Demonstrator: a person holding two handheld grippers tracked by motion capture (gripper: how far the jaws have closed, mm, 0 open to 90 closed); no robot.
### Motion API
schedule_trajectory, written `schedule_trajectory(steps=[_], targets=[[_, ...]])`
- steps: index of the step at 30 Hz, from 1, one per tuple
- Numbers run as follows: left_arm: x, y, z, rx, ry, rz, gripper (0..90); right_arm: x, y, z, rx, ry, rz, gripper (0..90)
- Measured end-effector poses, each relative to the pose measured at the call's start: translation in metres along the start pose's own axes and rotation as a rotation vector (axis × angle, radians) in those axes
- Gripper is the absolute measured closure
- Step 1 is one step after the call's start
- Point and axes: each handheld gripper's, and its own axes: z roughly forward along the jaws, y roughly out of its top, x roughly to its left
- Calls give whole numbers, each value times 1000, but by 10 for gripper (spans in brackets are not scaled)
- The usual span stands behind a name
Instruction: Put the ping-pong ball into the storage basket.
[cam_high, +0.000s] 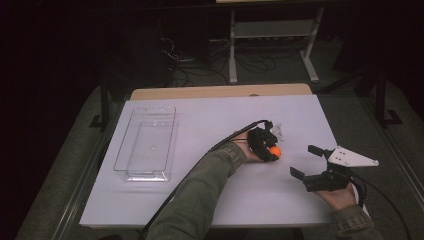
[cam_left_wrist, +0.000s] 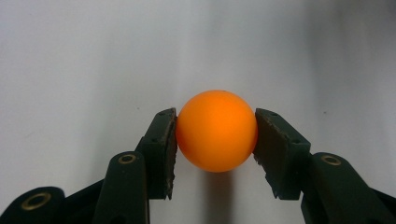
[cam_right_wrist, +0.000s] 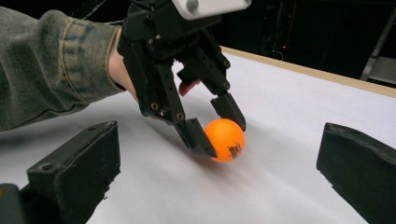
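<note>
Seen along the left gripper's own two black jaws, the pads were clamped on the small, smooth orange plastic ball (cam_left_wrist: 217, 130), one pad on each flank at about its widest line, so the ball sat squarely between the tips rather than off to either side. A round ball has no long axis, so the grip had no preferred direction; what mattered was that the pads met it across the middle. In the right gripper view the left gripper (cam_right_wrist: 219, 128) came down steeply from above, and the ball appeared to rest on the white table top (cam_right_wrist: 280, 186) or just off it; I could not tell which.

In the high view the left gripper (cam_high: 272, 151) and ball (cam_high: 275, 151) lay right of the table's centre. The clear, shallow rectangular plastic tray (cam_high: 122, 167) stood well apart near the left edge, long side running away from the person. By my judgement, any carry to it would run leftward across the table, on the left hand's own side.

The right gripper (cam_high: 305, 160) lay near the ball, just to its right, jaws wide apart with nothing between them, the person's right hand (cam_high: 342, 196) low at the table's near edge.
</note>
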Motion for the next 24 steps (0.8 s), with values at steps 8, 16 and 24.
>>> schedule_trajectory(steps=[8,16,24], targets=[[-2,0,-16,-7,19,5,509,1,0,0,0,2,2,0],[-2,-2,-30,-13,31,0,509,1,0,0,3,3,1,0],[-2,-6,-49,-25,63,-9,510,2,0,2,2,10,0,0]])
